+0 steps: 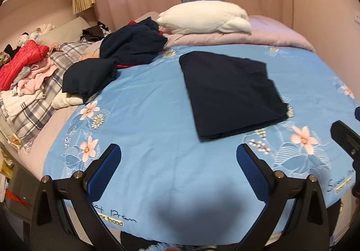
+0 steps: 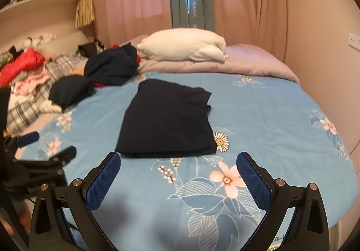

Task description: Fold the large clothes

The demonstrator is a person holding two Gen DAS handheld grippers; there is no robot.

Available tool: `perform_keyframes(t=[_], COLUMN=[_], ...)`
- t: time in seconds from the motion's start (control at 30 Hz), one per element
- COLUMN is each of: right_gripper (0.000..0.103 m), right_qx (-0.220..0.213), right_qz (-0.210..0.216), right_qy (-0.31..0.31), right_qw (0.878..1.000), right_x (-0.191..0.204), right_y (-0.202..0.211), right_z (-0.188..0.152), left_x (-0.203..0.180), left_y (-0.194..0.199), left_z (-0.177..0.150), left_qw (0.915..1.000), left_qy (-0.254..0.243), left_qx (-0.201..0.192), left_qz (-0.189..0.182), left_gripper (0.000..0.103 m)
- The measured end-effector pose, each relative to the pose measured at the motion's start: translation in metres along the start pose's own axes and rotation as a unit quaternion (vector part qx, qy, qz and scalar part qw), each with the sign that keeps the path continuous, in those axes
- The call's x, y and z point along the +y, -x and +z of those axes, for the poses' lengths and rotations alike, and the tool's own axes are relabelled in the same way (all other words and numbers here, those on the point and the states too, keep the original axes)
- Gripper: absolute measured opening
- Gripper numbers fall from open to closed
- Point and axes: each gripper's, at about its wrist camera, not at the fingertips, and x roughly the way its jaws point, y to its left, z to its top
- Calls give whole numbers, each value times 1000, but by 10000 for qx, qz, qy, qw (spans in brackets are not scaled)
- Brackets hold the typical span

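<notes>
A dark navy garment (image 1: 231, 93) (image 2: 168, 118) lies folded into a flat rectangle on the blue floral bedsheet (image 1: 146, 129) (image 2: 270, 120). My left gripper (image 1: 178, 154) hangs above the sheet, short of the garment's near edge, jaws wide apart and nothing between the blue pads. In its own view my right gripper (image 2: 178, 161) is likewise open and empty just before the garment's near edge. The left gripper (image 2: 45, 147) also shows at the left border of the right wrist view, and the right gripper (image 1: 346, 136) at the right border of the left wrist view.
A heap of dark blue clothes (image 1: 132, 46) (image 2: 110, 66) lies behind and left of the folded garment. Further left are a red jacket (image 1: 20, 59), pink items and a plaid cloth (image 1: 33, 102). A white pillow (image 1: 202, 16) (image 2: 182, 48) rests on a pink quilt (image 1: 270, 35) at the far side.
</notes>
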Motion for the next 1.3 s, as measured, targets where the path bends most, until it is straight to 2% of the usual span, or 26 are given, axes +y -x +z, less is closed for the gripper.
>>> perform_keyframes(t=[0.07, 0.17, 0.27, 0.53, 1.3], right_gripper=[102, 102, 102, 102, 102], right_qx=[-31, -124, -127, 58, 141], right_qz=[-60, -63, -58, -134, -167], right_qy=[1, 26, 29, 50, -10], right_qw=[10000, 9999, 9999, 9999, 9998], right_x=[1, 3, 6, 11, 6], right_y=[5, 12, 13, 7, 6], right_z=[1, 1, 0, -6, -9], left_x=[4, 6, 7, 8, -7], left_y=[4, 11, 13, 13, 15], left_z=[-1, -1, 0, -4, -3], left_qw=[9996, 9997, 9994, 9991, 9993], left_qy=[148, 187, 237, 261, 49], left_qx=[64, 44, 68, 151, 175], left_qz=[-251, -180, -258, -281, -341], left_gripper=[103, 103, 103, 103, 103])
